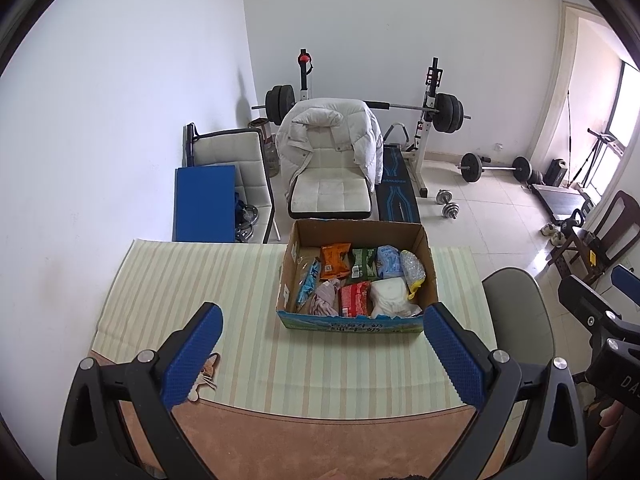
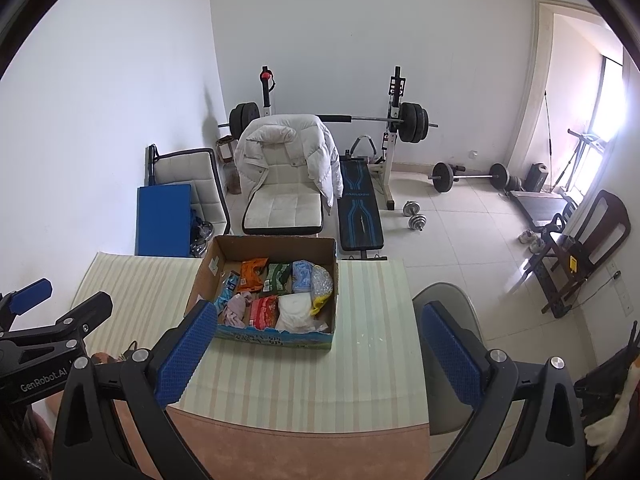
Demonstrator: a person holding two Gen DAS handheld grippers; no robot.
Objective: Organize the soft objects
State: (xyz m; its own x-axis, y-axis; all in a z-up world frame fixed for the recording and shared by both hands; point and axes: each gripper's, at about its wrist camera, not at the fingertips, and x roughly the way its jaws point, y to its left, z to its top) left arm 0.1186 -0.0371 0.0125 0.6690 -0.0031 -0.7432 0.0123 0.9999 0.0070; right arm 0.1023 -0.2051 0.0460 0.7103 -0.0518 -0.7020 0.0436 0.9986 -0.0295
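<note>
A cardboard box (image 1: 356, 280) is standing on the striped tablecloth (image 1: 192, 280), at the far edge of the table. Inside the box the soft things are lying packed together: an orange packet (image 1: 335, 259), a green packet (image 1: 363, 263) and a light blue packet (image 1: 389, 260) along the far wall of the box, and a pink cloth (image 1: 325, 298), a red packet (image 1: 354, 299) and a white bundle (image 1: 390, 298) along its near wall.

The left gripper (image 1: 320, 356) is hovering on the near side of the box, apart from it, with its fingers spread wide and holding nothing. The right gripper (image 2: 316, 350) is also hanging before the near side of the box, wide apart and empty. A white chair (image 1: 330, 160) is standing behind the box.
</note>
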